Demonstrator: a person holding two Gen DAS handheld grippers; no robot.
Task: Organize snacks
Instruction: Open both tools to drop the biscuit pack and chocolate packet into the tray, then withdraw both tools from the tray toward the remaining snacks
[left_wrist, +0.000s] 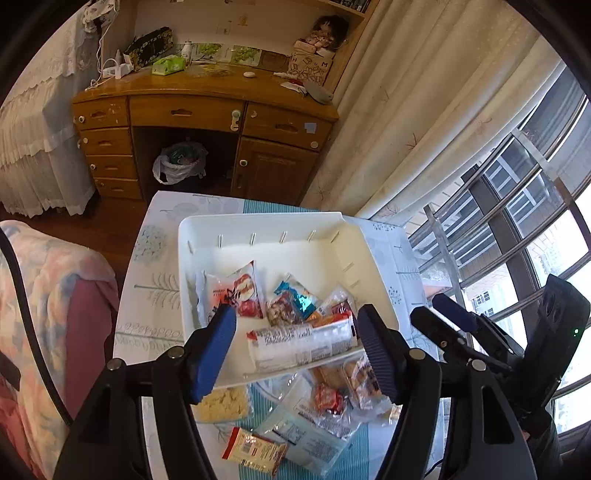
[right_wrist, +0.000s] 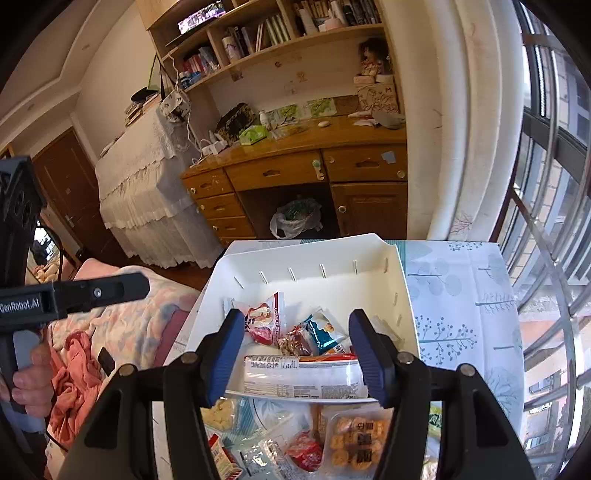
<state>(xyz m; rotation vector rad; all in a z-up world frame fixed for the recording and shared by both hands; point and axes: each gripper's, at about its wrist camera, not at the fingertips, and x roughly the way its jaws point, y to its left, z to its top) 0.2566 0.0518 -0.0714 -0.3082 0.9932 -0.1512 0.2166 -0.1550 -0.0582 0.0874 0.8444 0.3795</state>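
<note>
A white plastic bin (left_wrist: 207, 229) (right_wrist: 402, 280) stands on the table and holds several snack packs: a long white cracker sleeve (left_wrist: 303, 345) (right_wrist: 303, 374) at its near edge, a red-and-white bag (left_wrist: 240, 291) (right_wrist: 264, 319) and a teal pack (left_wrist: 299, 295) (right_wrist: 321, 330). More snacks lie loose in front of the bin, among them a clear tray of biscuits (right_wrist: 358, 439) and a yellow-red packet (left_wrist: 255, 448). My left gripper (left_wrist: 299, 354) is open and empty above the bin's near edge. My right gripper (right_wrist: 297, 354) is open and empty over the same edge; it also shows in the left wrist view (left_wrist: 439, 314).
The table (right_wrist: 461, 280) has a leaf-print cloth. A blanket-covered chair (left_wrist: 44, 295) stands at its left. A wooden desk (left_wrist: 207, 110) with a bagged bin (left_wrist: 179, 162) under it is behind. Curtain and window bars (left_wrist: 517, 184) are on the right.
</note>
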